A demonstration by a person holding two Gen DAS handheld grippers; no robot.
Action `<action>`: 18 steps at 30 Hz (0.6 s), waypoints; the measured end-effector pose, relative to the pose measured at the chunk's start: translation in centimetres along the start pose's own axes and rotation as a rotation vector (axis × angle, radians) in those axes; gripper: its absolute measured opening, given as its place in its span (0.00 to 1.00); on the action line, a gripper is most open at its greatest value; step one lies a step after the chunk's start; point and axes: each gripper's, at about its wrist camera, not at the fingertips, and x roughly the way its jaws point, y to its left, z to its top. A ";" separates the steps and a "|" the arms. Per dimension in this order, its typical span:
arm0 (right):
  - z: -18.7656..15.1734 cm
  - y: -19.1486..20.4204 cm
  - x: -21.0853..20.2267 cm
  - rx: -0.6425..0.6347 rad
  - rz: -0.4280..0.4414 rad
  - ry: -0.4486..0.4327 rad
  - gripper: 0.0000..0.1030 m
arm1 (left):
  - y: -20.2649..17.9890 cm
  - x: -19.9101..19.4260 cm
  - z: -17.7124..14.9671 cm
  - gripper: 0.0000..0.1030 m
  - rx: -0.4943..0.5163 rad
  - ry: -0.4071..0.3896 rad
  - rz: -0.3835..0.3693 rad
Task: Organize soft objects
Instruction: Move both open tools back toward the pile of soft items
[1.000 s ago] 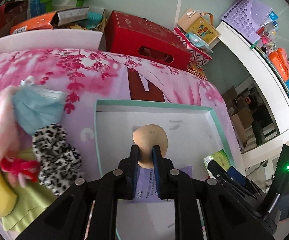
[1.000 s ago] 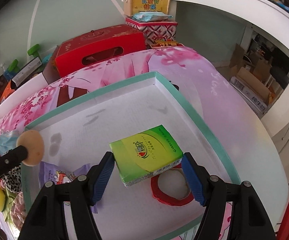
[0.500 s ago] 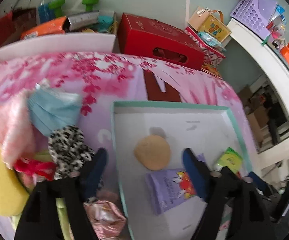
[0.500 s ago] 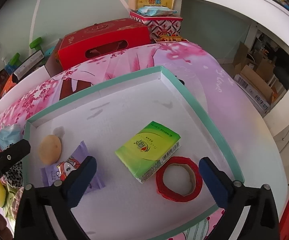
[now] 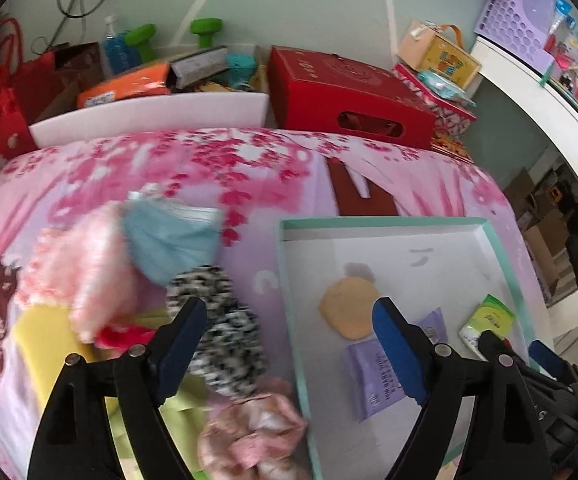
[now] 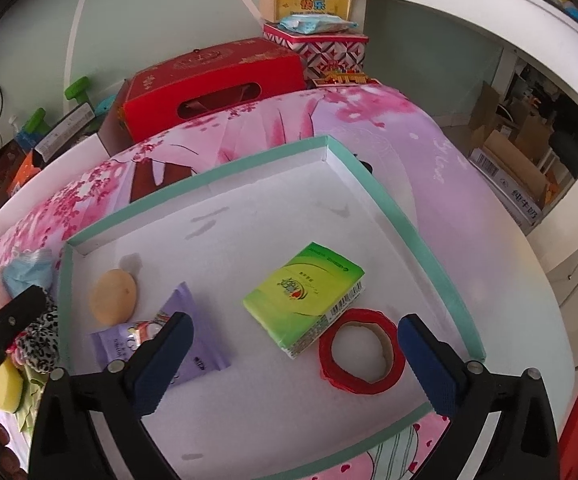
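Pink floral bedspread (image 5: 249, 168), left gripper (image 5: 289, 332) wide open, empty, right gripper (image 6: 295, 354) likewise

Rounded table under a pink blossom-print cloth (image 6: 429, 184). On the cloth, a shallow white tray with a mint-green rim (image 6: 373, 184), taking up the right part. Left of the tray, directly on the cloth, a loose heap of soft things: blue face mask (image 5: 169, 236), fluffy pink cloth (image 5: 85, 276), leopard-print scrunchie (image 5: 225, 328), yellow sponge (image 5: 45, 336), pale green cloth (image 5: 185, 400), pink floral scrunchie (image 5: 253, 436) touching the tray's left wall, and something red, perhaps a ribbon (image 5: 123, 336), blurred
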 end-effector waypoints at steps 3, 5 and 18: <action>0.1 0.5 -1.3 -0.004 0.025 -0.019 1.00 | 1.7 -1.7 0.2 0.83 -0.029 -0.018 0.038; 0.2 1.1 -2.4 -0.017 0.039 -0.036 1.00 | 3.1 -3.1 0.5 0.83 -0.052 -0.032 0.067; -1.2 8.8 -6.9 -0.178 0.271 -0.090 1.00 | 12.4 -10.0 -1.4 0.83 -0.179 -0.103 0.294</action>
